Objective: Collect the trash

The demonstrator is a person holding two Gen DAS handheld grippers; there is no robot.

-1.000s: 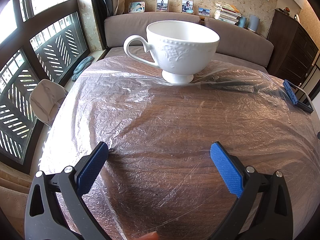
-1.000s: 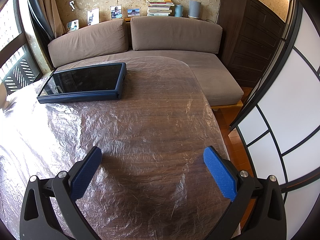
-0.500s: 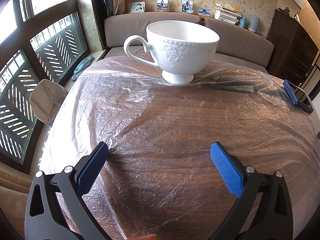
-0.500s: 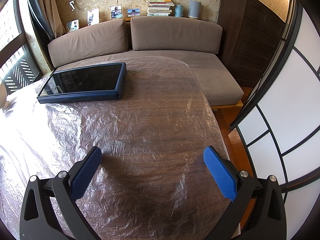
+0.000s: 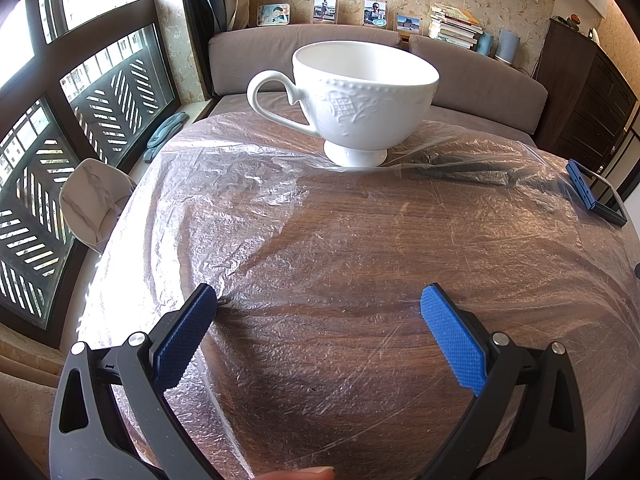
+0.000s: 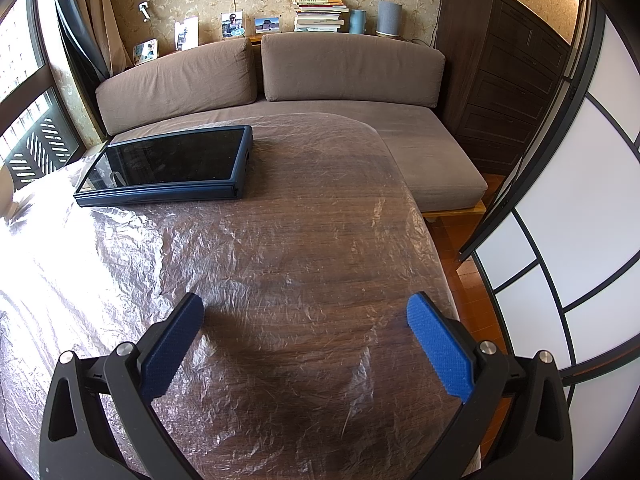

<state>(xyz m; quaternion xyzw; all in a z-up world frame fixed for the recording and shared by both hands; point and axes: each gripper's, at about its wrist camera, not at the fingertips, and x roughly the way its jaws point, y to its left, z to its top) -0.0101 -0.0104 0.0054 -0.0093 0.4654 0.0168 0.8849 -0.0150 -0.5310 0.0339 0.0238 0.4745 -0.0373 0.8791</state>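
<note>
Left gripper (image 5: 318, 300) spread wide, nothing between its blue pads (image 5: 452, 344), low over the surface (image 5: 340, 280). Right gripper (image 6: 304, 306) likewise wide and empty, over the same wood-grain surface. Crinkled clear plastic film (image 5: 240, 184) covers the whole top, lying flat and wrinkled under both grippers; it is the only trash-like thing in view. White teacup (image 5: 360, 96) stands upright on the film straight ahead of the left gripper, well apart from it, handle to the left, right in the forward line. Just right of the teacup, a dark flat object (image 5: 464, 170) sits under the film; cannot tell what it is. Further right of the teacup, at the surface edge, a blue-cased tablet (image 5: 596, 196); in the right wrist view the same tablet (image 6: 168, 164) lies flat, screen up, ahead-left of the right gripper, well apart. Behind the teacup a brown sofa (image 5: 480, 80); left of the teacup a white chair (image 5: 94, 196) beside the window. A fingertip (image 5: 308, 472) shows at the bottom edge of the left view.
</note>
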